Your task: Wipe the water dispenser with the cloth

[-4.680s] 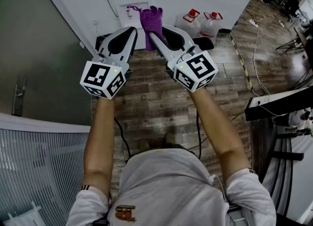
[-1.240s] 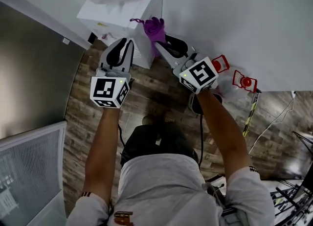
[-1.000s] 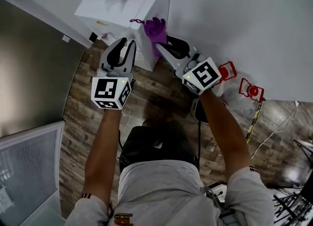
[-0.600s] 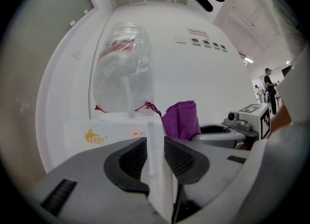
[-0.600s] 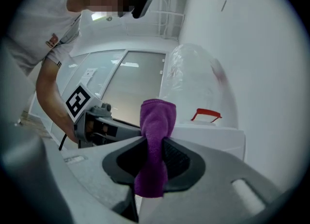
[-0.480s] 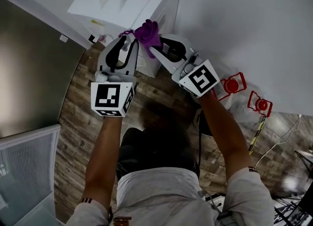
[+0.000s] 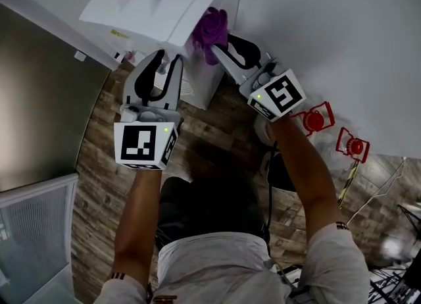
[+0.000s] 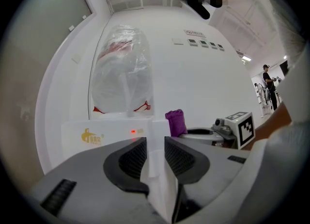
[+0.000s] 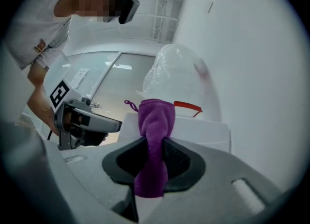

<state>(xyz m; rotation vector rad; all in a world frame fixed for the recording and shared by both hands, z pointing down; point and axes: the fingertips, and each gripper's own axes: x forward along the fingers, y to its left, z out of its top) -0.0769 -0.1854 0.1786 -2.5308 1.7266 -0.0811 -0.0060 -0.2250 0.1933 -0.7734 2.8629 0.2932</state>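
- Here, in the head view, the person stands over the white water dispenser (image 7: 151, 13), which sits on the wood floor (image 7: 217, 131) by a white wall.
- The left tool (image 7: 168, 58) points at the dispenser's front.
- The right tool (image 7: 220, 45) is at the dispenser's side corner, and the purple cloth (image 7: 212, 26) sticks out past its tips, right up against that corner.
- In the left gripper view, the left tool (image 8: 156, 145) is spread wide and its jaws have just been opening.
- The dispenser's white corner edge (image 8: 157, 136) shows in the gap, but the pads do not seem to press on it.
- A big bottle in a plastic bag (image 8: 121, 72) stands on top of the dispenser.
- In the right gripper view, the right tool (image 9: 155, 152) pinches the cloth (image 9: 156, 116) tight around its middle.
- A thick folded end stands up past the jaws, and a short tail hangs down behind.
- The cloth looks soft, light and floppy, so it probably needs a firm pinch near the fold, with the fat end left free to rub.
- The dispenser (image 9: 203, 133) looks hard and smooth, and with the bottle on top a gentle push seems safer.
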